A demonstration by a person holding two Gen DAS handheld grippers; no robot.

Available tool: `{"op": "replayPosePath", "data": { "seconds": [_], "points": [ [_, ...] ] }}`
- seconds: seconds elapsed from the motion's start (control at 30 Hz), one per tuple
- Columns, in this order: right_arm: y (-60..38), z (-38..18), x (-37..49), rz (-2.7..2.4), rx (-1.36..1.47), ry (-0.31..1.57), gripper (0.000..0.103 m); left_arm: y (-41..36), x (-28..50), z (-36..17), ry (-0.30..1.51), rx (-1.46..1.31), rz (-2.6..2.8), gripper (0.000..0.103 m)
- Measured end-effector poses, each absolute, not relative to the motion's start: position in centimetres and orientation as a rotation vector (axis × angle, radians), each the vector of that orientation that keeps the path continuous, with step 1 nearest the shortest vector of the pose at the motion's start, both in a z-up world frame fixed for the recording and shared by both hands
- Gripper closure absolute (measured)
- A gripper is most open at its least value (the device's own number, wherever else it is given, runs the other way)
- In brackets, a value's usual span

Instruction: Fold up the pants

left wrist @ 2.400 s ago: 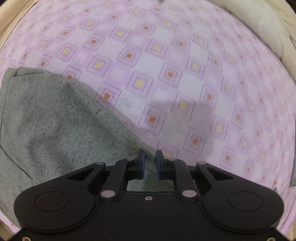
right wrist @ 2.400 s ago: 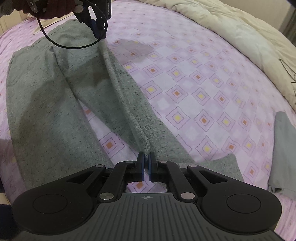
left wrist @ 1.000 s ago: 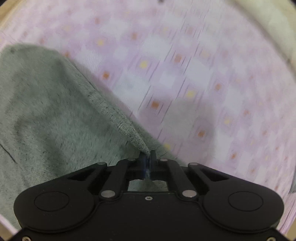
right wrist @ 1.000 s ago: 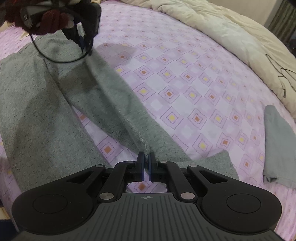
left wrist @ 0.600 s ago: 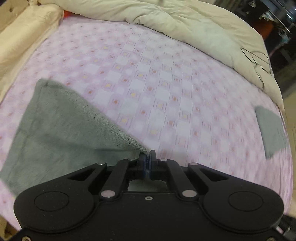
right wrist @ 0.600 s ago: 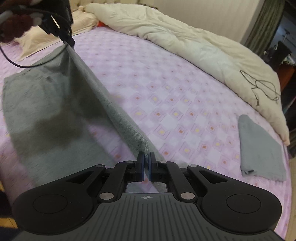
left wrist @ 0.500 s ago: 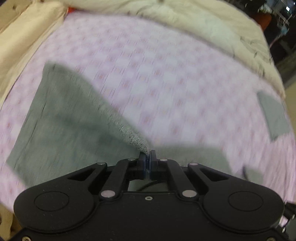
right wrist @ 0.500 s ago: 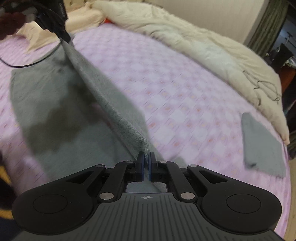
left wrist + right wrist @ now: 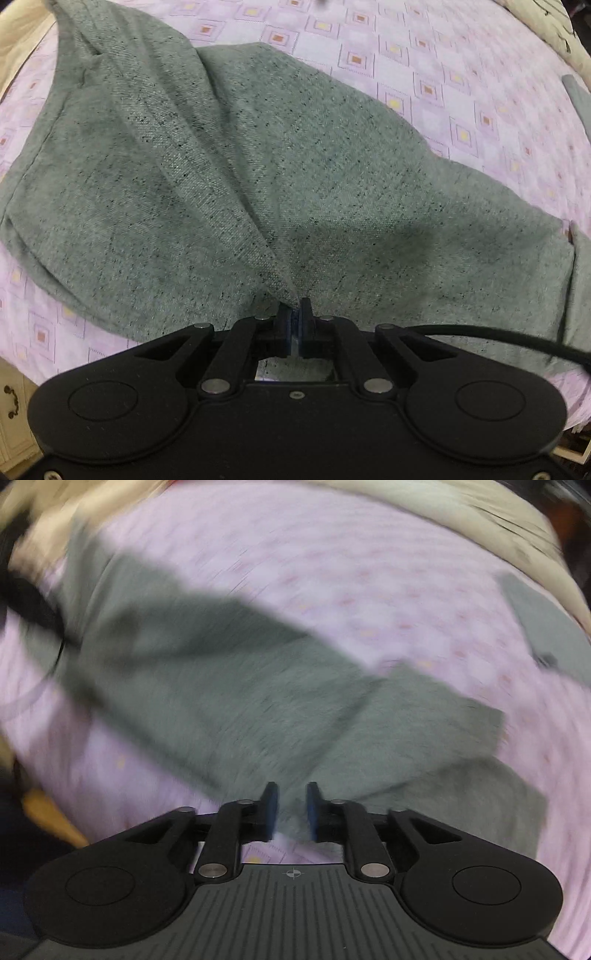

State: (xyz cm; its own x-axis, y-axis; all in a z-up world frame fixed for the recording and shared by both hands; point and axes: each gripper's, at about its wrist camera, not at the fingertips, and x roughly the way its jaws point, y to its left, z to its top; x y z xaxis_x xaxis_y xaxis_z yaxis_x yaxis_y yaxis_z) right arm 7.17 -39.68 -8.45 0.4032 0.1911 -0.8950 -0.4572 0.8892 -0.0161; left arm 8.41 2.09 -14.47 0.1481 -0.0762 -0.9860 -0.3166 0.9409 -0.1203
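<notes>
Grey speckled pants [image 9: 258, 166] lie on the pink checked bedsheet [image 9: 461, 110], one leg laid over the other. My left gripper [image 9: 295, 314] points straight down over them and is shut on a pinched ridge of the grey cloth. The right wrist view is blurred: the pants [image 9: 240, 686] spread across the sheet, and my right gripper [image 9: 291, 801] hovers at their near edge with its jaws opening. The cloth sits below the gap, and the pads do not press on it.
A folded grey garment [image 9: 543, 627] lies at the right on the sheet. A cream duvet [image 9: 424, 506] runs along the far side of the bed. A black cable [image 9: 517, 339] crosses the lower right of the left wrist view. The bed's edge [image 9: 22, 354] is lower left.
Both grippers carried the lifted pant leg sideways over the other leg, and it now lies across it. The right gripper's jaws have parted and released the cloth; the left still pinches it.
</notes>
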Motion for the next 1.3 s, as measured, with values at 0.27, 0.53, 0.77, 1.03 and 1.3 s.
{"op": "replayPosePath", "data": {
  "seconds": [0.27,0.53,0.77,1.03,1.3],
  "points": [
    [-38.8,-9.2,15.3,0.084,-0.102,0.968,0.073,1.4,9.9,-16.1,1.459,-0.330,0.180,0.099],
    [-35.8,-15.2,19.7,-0.186,-0.227,1.143,0.074,1.5,10.2,-15.9,1.459,-0.353,0.174,0.099],
    [-41.8,-7.5,18.0,-0.180,0.032,0.975,0.096,3.4,10.0,-10.3,1.286,-0.349,0.140,0.099],
    [-52.4,-1.6,10.0,-0.300,0.133,0.795,0.096,2.3,8.2,-4.5,1.060,-0.300,0.097,0.098],
    [-55.6,-13.4,7.3,-0.331,0.185,1.075,0.096,-1.2,6.4,-10.7,1.269,-0.216,0.174,0.099]
  ]
}}
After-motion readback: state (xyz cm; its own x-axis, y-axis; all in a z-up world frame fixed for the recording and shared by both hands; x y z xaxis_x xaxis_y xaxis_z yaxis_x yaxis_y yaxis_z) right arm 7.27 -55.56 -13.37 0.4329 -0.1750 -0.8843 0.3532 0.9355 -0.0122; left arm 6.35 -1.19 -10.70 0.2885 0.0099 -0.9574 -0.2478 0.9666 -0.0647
